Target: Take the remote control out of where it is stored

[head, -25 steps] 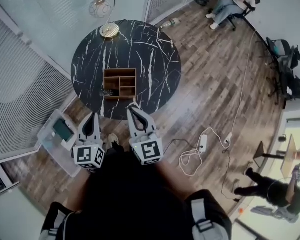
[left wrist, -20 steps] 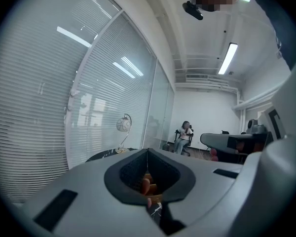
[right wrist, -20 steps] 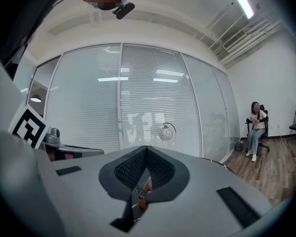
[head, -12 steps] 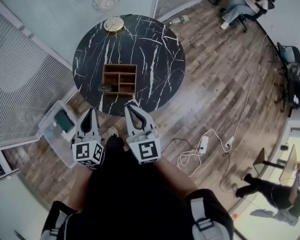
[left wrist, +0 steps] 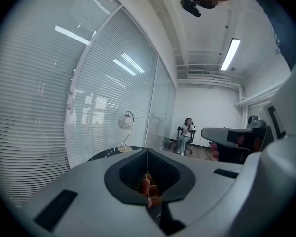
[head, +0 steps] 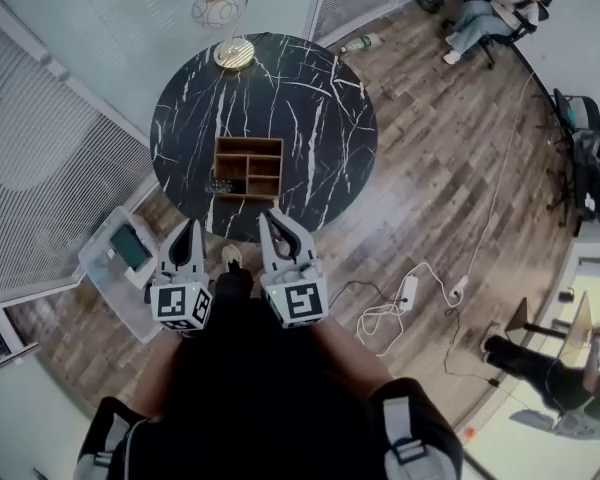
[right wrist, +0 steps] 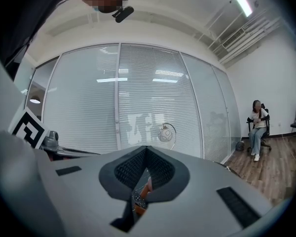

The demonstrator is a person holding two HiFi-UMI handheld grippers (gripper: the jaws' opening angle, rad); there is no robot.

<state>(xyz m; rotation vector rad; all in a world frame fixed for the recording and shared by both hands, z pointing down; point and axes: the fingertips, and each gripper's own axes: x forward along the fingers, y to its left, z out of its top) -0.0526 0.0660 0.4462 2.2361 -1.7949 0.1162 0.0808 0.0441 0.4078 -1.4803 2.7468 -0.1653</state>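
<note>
Edging toward the desk [head: 310, 88], left tool [head: 188, 224] and right tool [head: 268, 213] are staying closed; the dark remote control [head: 218, 185] is barely showing at eight o'clock of the wooden organizer [head: 248, 168].

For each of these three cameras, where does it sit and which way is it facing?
Head view: on the person's head, looking steeply down at the round table and wooden organizer; their torso, left gripper and right gripper show.
Left gripper view: on the left gripper, looking along its shut jaws toward the lamp and a seated person; dark clothing shows overhead.
Right gripper view: on the right gripper, along its shut jaws toward the glass wall; dark clothing overhead.
Shared: both gripper views show the lamp and seated person.
</note>
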